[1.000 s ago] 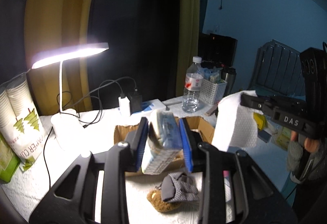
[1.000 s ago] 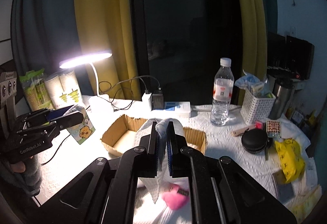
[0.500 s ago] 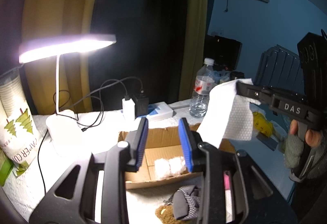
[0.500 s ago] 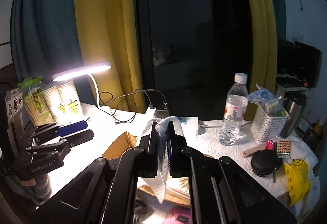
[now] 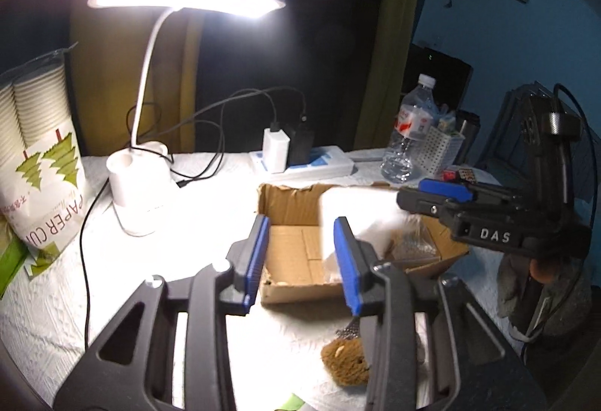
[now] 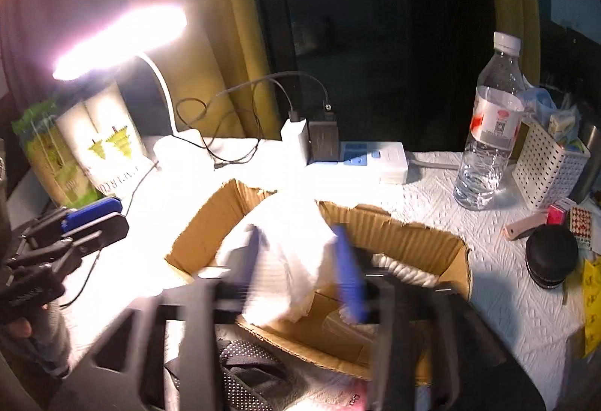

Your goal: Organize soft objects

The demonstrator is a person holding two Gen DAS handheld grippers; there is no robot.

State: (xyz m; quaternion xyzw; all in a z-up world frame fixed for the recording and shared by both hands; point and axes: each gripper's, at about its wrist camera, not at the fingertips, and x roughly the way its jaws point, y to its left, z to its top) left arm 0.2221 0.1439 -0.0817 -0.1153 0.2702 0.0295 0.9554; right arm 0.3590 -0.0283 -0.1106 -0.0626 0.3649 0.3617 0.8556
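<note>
An open cardboard box sits mid-table. My left gripper is open and empty, just in front of the box. My right gripper is open over the box, its image blurred; a white paper towel hangs between its fingers and drops into the box. The right gripper also shows in the left wrist view, above the box's right side. A brown plush toy and a dotted grey cloth lie in front of the box. White rolled items lie inside it.
A lit desk lamp stands left of the box, a paper-cup pack further left. A power strip with chargers, a water bottle and a white basket stand behind. A round black case is at right.
The left gripper let its packet go earlier and has come down closer to the box. The right gripper came down over the box and opened, letting the paper towel go.
</note>
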